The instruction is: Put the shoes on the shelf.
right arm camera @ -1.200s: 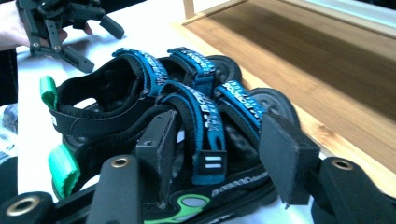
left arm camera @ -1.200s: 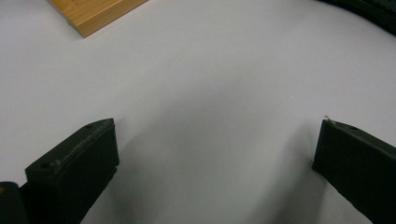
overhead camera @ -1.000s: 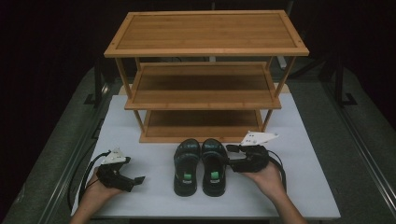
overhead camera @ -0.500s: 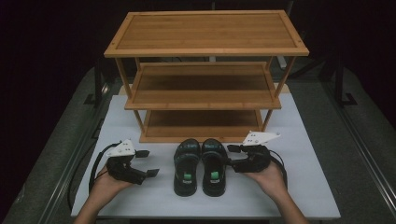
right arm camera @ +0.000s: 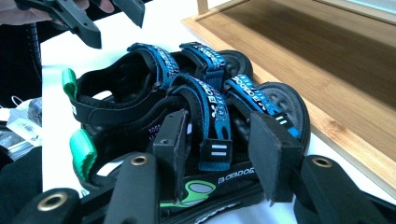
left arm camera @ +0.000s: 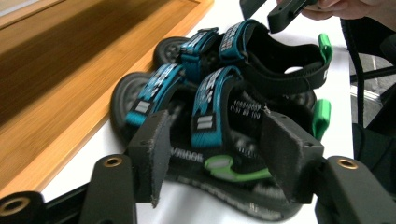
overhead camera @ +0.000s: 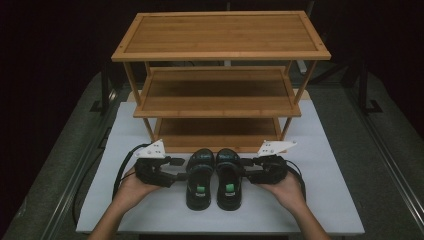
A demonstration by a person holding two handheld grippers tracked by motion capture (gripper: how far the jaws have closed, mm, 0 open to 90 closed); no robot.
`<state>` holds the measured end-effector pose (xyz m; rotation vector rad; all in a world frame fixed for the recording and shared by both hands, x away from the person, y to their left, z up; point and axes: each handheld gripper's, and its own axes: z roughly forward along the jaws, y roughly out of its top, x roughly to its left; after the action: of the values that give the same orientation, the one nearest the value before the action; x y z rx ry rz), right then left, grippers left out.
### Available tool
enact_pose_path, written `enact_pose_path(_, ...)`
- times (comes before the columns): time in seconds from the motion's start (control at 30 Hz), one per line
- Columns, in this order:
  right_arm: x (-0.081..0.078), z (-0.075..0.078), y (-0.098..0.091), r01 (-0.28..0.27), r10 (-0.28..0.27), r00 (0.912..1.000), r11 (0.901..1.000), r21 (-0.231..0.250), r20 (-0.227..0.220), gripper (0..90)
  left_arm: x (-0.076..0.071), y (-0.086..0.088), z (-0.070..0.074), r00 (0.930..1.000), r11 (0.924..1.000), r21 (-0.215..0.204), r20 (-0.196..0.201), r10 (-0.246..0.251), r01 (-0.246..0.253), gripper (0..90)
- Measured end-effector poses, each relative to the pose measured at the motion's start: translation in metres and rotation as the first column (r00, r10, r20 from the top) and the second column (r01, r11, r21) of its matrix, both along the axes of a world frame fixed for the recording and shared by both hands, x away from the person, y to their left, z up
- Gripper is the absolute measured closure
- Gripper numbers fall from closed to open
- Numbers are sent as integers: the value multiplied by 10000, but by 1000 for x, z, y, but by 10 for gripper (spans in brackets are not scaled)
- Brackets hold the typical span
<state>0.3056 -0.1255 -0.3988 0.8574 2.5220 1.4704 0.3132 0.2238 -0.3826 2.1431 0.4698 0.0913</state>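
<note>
**A:** Since a second ago I've brought the left gripper [overhead camera: 179,168] in from the lower left of the high view; it was well apart from the sandals, and now its tips sit right at the outer side of the left sandal [overhead camera: 199,178]. Its jaws have just been closing.

**B:** Closed on anything?

**A:** Not that I can see. In the left gripper view the two pads straddle the near sandal [left arm camera: 219,154] around its blue strap, one on each side, with a gap showing, so I call them spread. Whether a pad brushes the sole I can't tell.

**B:** And the other side?

**A:** The right gripper [overhead camera: 248,169] holds the same spot at the outer side of the right sandal [overhead camera: 229,180]. Its jaws have been closing too; in the right gripper view they stand either side of the blue strap of the near sandal [right arm camera: 205,140], apart, not pressing.

**B:** Where's the pair?

**A:** Side by side, touching, low centre of the high view on the white table [overhead camera: 325,150], toes just in front of the bottom tier of the wooden rack [overhead camera: 220,50].
</note>
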Motion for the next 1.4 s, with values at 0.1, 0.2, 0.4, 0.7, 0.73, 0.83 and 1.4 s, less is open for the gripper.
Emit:
enact_pose_path(0.1, 2, -1, 1, -53, 53, 10000, 10000, 6, -70, 577, 5, -10, -4, 9996, 9998, 38, -181, -200, 201, 484)
enact_pose_path(0.2, 4, -3, 3, -107, 107, 9998, 9999, -32, -169, 581, 8, -16, -8, 9991, 9994, 56, -265, -327, 329, 516)
enact_pose_path(0.4, 6, -9, 7, -261, 256, 9989, 9996, -110, -392, 611, 9, -21, -15, 9991, 9993, 308, -375, -214, 226, 574)
enact_pose_path(0.7, 5, -13, 10, -132, 124, 9983, 9998, -139, -576, 679, 8, -22, -22, 9995, 9980, 634, -309, 52, -32, 660)
enact_pose_path(0.73, 5, -13, 11, -83, 73, 9984, 9998, -174, -569, 686, 7, -22, -21, 9997, 9971, 753, -239, 78, -60, 677)
enact_pose_path(0.83, 3, -12, 13, 74, -87, 9986, 9997, -237, -516, 698, 5, -23, -19, 9999, 9959, 885, -49, 166, -161, 705)
enact_pose_path(1.4, 16, 6, 9, 940, -944, 9955, 9937, 604, 34, 707, 14, -27, -4, 9923, 9945, 160, 703, 1019, -1033, 724)
